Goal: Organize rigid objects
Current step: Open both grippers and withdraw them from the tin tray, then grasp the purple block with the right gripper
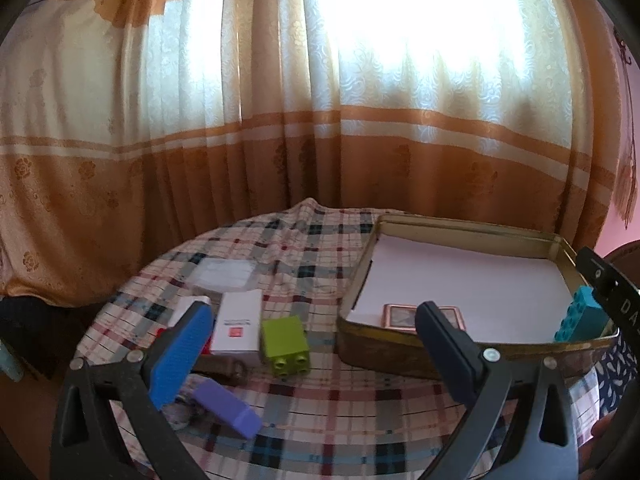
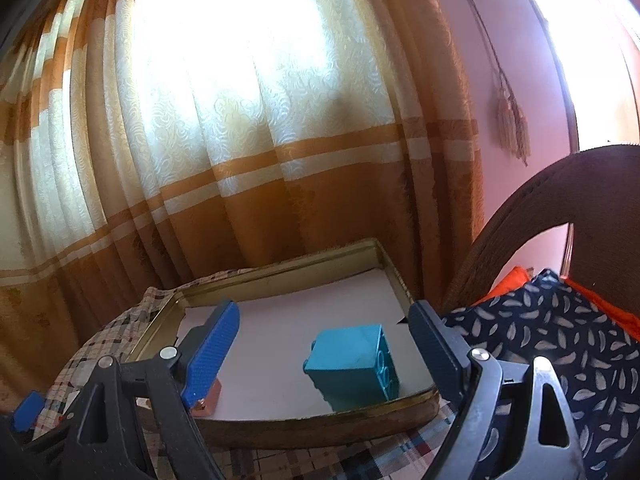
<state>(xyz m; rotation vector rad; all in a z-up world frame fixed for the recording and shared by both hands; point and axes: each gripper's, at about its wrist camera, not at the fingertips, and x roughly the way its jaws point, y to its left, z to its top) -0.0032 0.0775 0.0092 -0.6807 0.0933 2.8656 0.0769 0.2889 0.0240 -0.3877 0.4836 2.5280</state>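
Lying in the tin tray [image 2: 416, 398] at 5 o'clock: teal brick [image 2: 352, 364], between the wide, empty right tool [image 2: 324, 344]. Copper-framed item [image 1: 424, 317] is hiding behind the wide left tool [image 1: 316, 344]; green brick [image 1: 285, 340] is sitting on the bench [image 1: 320, 412].

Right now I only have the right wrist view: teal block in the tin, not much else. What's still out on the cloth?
Observer: A green block lies on the plaid cloth, just left of the tin and outside it.
Operator: Anything else loose?
Observer: A white box stands right beside the green block, on its left.
Operator: More?
Observer: A purple piece lies nearer the camera, in front of the box.
Operator: Left side holding anything?
Observer: No. The left fingers stand apart with nothing gripped between them.
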